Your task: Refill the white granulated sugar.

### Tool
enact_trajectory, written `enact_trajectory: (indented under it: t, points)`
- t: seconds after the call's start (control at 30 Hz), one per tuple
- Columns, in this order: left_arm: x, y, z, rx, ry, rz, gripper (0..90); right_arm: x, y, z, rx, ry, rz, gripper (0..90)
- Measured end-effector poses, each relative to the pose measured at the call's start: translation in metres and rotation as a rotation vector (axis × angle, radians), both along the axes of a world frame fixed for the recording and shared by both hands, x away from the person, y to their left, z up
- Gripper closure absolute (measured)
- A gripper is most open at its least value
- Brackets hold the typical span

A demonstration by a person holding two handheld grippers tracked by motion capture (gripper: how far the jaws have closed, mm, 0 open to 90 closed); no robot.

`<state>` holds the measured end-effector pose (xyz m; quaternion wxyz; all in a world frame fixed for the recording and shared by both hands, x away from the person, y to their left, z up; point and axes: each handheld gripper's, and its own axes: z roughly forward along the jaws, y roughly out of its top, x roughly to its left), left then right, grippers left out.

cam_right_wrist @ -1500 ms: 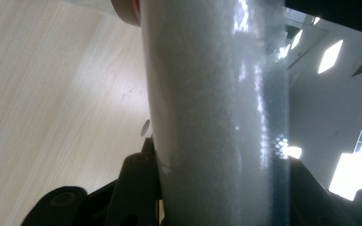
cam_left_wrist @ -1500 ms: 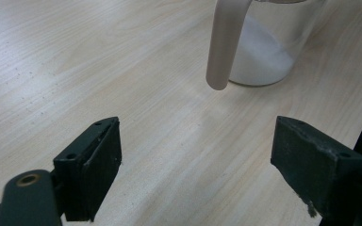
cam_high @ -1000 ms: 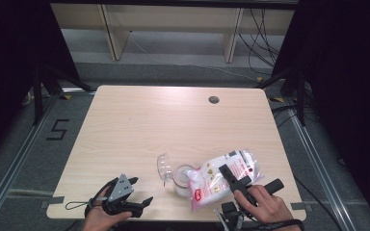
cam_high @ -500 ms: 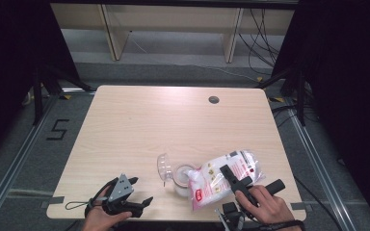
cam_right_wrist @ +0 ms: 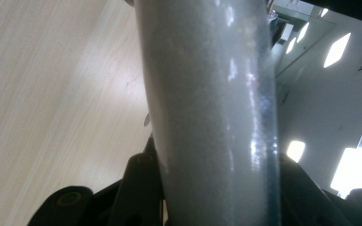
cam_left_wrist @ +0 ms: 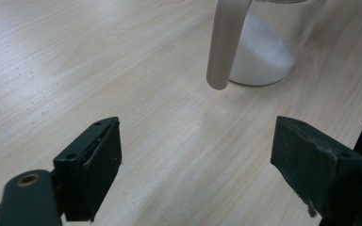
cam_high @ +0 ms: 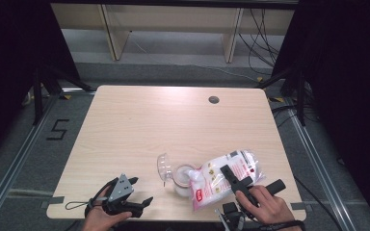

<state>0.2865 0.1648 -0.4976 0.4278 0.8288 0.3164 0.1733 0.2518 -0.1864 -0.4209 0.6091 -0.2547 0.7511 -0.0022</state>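
Observation:
A clear glass jar (cam_high: 183, 179) with white grains in it stands near the table's front edge, its hinged lid (cam_high: 163, 166) flipped open to the left. A plastic bag of white grains (cam_high: 224, 174) with red print lies tilted, its mouth over the jar. My right gripper (cam_high: 234, 179) is shut on the bag (cam_right_wrist: 207, 113), which stands between its jaws (cam_right_wrist: 212, 188). My left gripper (cam_high: 142, 190) rests open at the front left, nothing between its fingers (cam_left_wrist: 92, 165). Ahead of it are the jar (cam_left_wrist: 264, 52) and the hanging lid edge (cam_left_wrist: 224, 42).
The wooden table (cam_high: 164, 120) has a round cable hole (cam_high: 214, 99) at the back right. Behind it stands a low shelf frame (cam_high: 173, 29), with cables on the floor at the right. Dark curtains close both sides.

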Motion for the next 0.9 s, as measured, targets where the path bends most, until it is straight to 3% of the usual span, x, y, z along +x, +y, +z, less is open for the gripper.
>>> enact_trajectory:
  t: [0.07, 0.1, 0.2, 0.23, 0.33, 0.37, 0.43, 0.47, 0.57, 0.73, 0.77, 0.9]
  points:
    - [0.0, 0.0, 0.0, -0.008, -0.002, 0.0, 16.6, 0.0, 0.002, -0.001, 0.002, 0.001, 0.018, 71.5]
    - [-0.001, -0.001, -0.001, -0.033, 0.004, 0.0, 16.6, 0.0, 0.003, 0.0, -0.003, 0.001, 0.031, 71.9]
    - [0.0, 0.0, 0.0, -0.02, -0.009, -0.011, 16.6, 0.001, 0.0, 0.001, 0.012, 0.0, 0.022, 72.3]
    - [-0.001, -0.002, -0.001, -0.042, 0.006, 0.005, 16.6, 0.001, -0.002, 0.002, 0.013, 0.002, 0.019, 72.4]
    - [-0.001, -0.002, -0.001, -0.041, 0.003, 0.006, 16.6, 0.002, -0.003, 0.003, 0.013, -0.007, 0.014, 72.5]
    - [0.0, 0.0, 0.0, -0.005, -0.003, -0.001, 16.6, 0.001, -0.004, 0.001, 0.026, -0.002, -0.001, 72.6]
    - [0.0, 0.0, 0.0, -0.011, 0.001, -0.002, 16.6, 0.002, -0.003, 0.002, 0.008, -0.009, 0.026, 72.6]
    - [-0.001, -0.002, -0.001, -0.046, 0.005, 0.005, 16.6, 0.001, -0.004, 0.001, 0.024, 0.0, 0.016, 72.7]
    - [0.0, 0.0, 0.0, -0.021, -0.009, -0.011, 16.6, 0.002, -0.004, 0.003, 0.028, 0.005, 0.023, 72.7]
    - [-0.001, -0.001, -0.001, -0.031, 0.004, 0.0, 16.6, 0.002, -0.006, 0.003, 0.039, 0.011, 0.022, 72.7]
    - [-0.001, -0.002, -0.001, -0.041, 0.004, 0.003, 16.6, 0.001, -0.007, 0.001, 0.053, 0.018, 0.001, 72.8]
    - [-0.001, -0.002, -0.001, -0.039, 0.004, 0.003, 16.6, 0.001, -0.007, 0.004, 0.041, 0.007, 0.022, 72.7]
